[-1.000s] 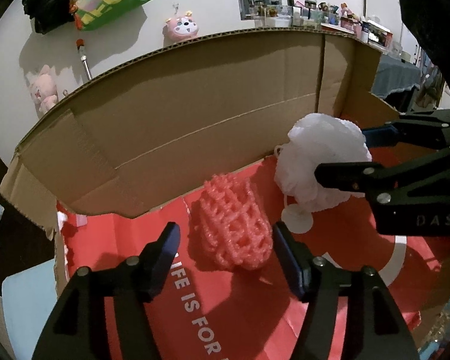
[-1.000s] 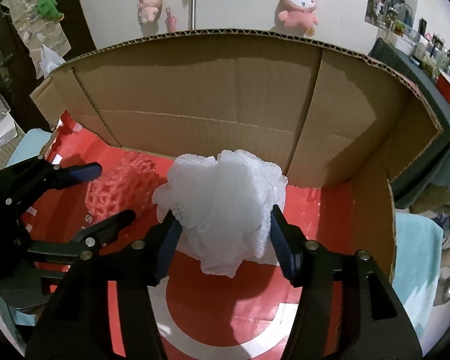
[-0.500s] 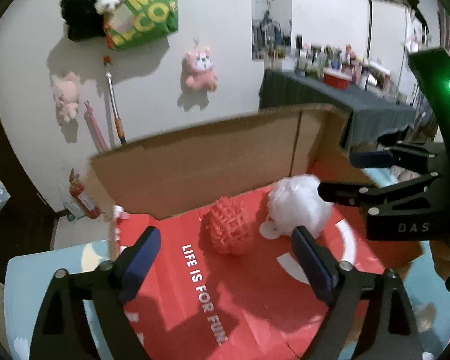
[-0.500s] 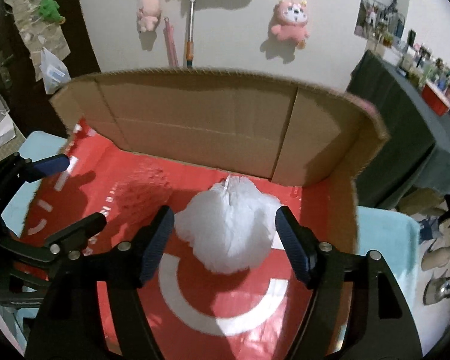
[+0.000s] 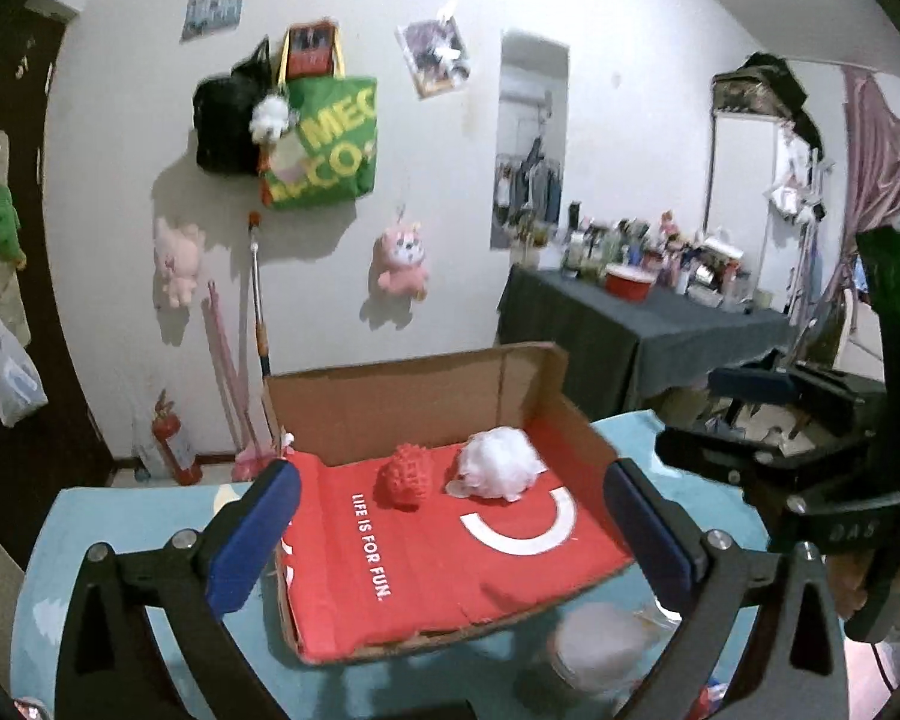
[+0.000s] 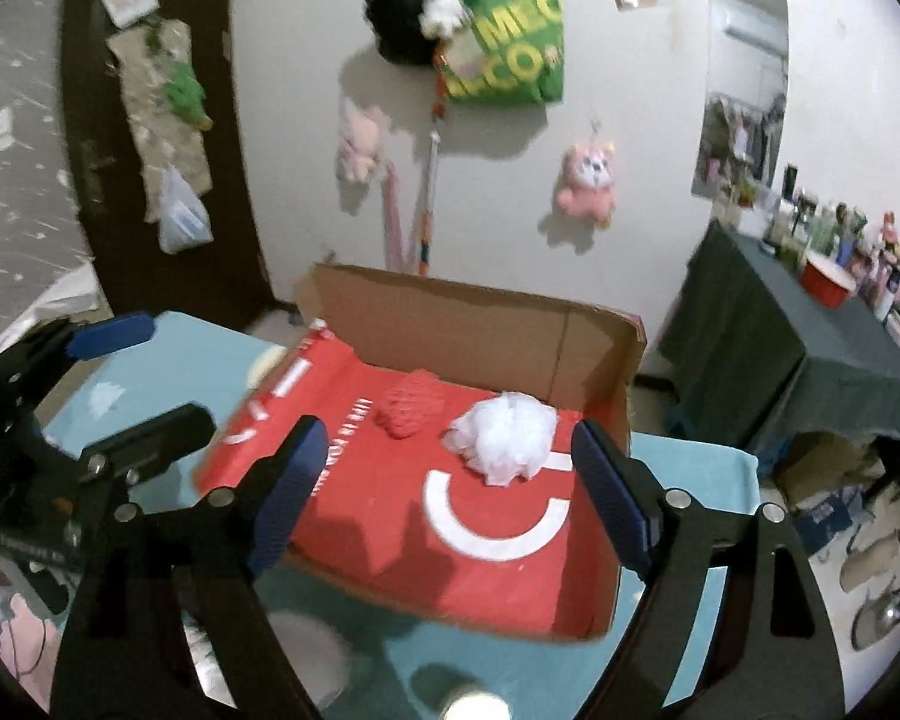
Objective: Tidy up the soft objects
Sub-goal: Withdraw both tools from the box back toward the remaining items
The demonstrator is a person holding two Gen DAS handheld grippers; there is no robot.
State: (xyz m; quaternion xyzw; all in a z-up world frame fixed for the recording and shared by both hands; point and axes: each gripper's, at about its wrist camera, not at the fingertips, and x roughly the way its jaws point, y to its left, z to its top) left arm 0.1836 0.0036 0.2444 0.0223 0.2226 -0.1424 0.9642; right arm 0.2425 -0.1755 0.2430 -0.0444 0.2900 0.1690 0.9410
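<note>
Mid-frame, I see fluffy white mesh pouf (image 5: pixel 498 463) and knobbly red sponge (image 5: pixel 406 475) side by side in cardboard box (image 5: pixel 414 393), beyond both grippers' fingers; left gripper (image 5: pixel 450 525) and right gripper (image 6: pixel 450 495) opening, nothing gripped.

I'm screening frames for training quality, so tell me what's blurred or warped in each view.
Left wrist view: fisheye bends the walls; white puff slightly soft, pale blob at the bottom out of focus. Right wrist view: motion smear on the red mesh ball and box lettering; dark vignette corners.
</note>
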